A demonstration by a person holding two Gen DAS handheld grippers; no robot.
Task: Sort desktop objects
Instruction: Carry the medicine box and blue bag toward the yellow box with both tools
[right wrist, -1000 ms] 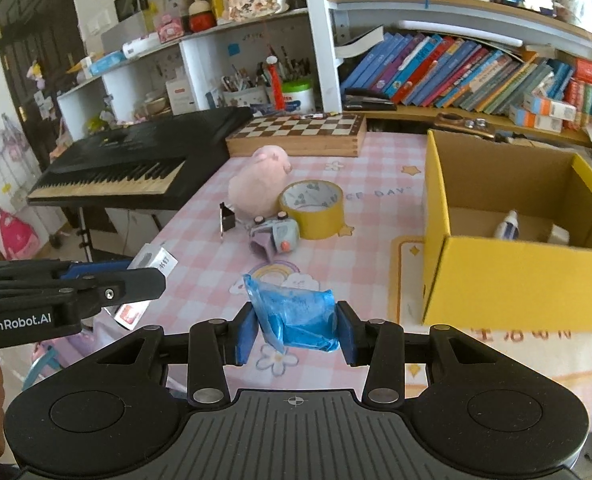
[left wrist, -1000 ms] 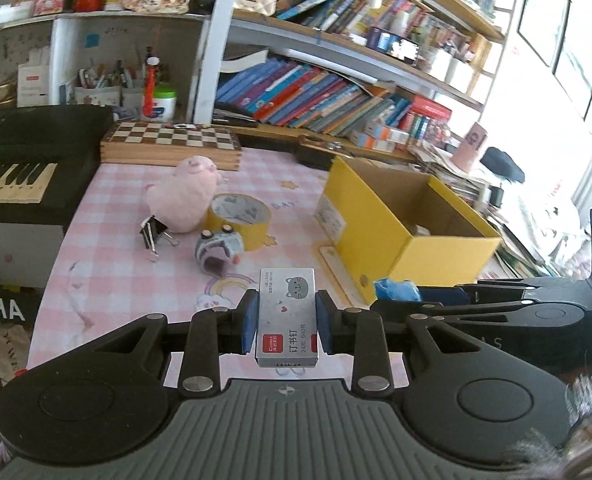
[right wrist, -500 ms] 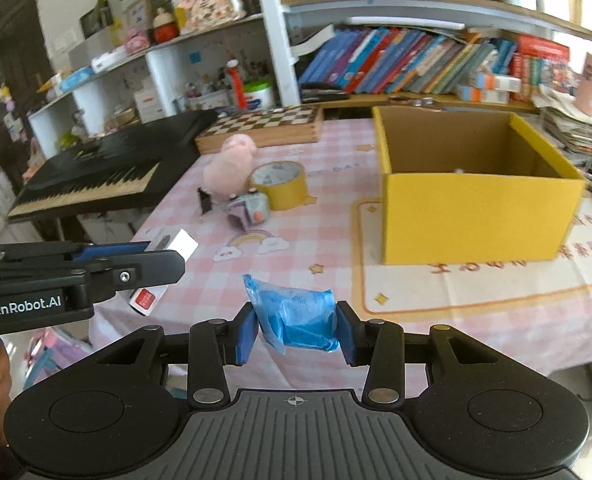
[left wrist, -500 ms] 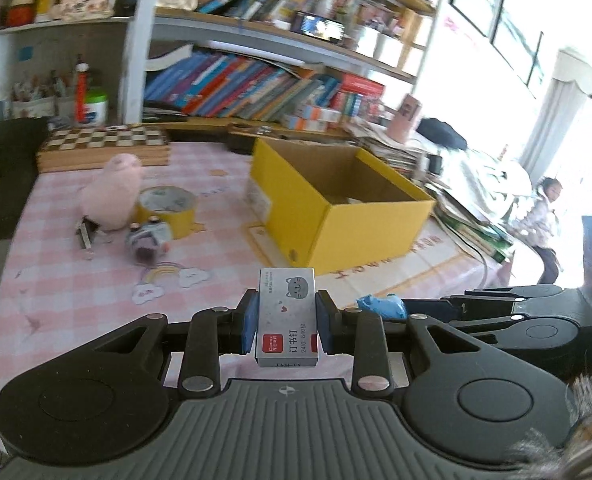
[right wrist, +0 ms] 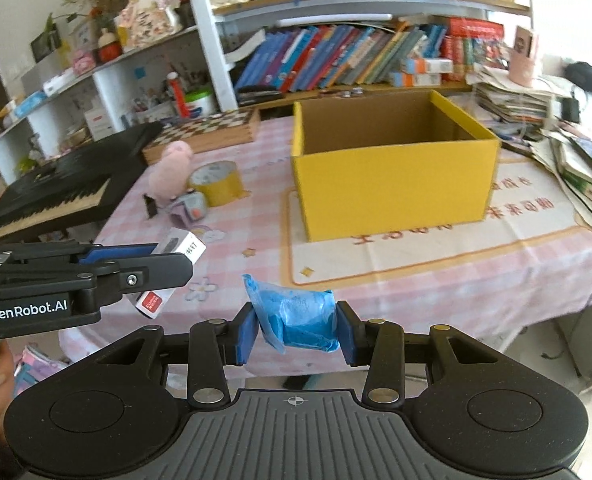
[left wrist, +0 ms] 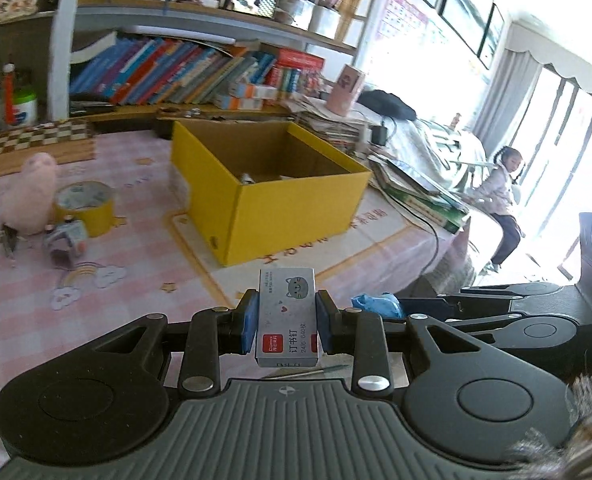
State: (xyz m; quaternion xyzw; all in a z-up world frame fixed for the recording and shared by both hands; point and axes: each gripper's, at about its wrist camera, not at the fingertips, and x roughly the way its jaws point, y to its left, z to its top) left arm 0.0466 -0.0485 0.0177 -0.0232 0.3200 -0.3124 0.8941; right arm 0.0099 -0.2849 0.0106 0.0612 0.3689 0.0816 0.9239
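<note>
Compared with a second earlier, the left-wrist view had swung from the keyboard toward the yellow box (left wrist: 272,184). One left gripper (left wrist: 286,322) was clenched on one staple box (left wrist: 287,312), presumably carried for dropping in. In the right-wrist view, one right gripper (right wrist: 296,330) pinched one blue packet (right wrist: 296,320) short of the box; four items remained on the table (right wrist: 256,264).

Yellow box (right wrist: 392,196), blue packet (right wrist: 296,316), seemingly pink-checked tablecloth (right wrist: 256,216).
</note>
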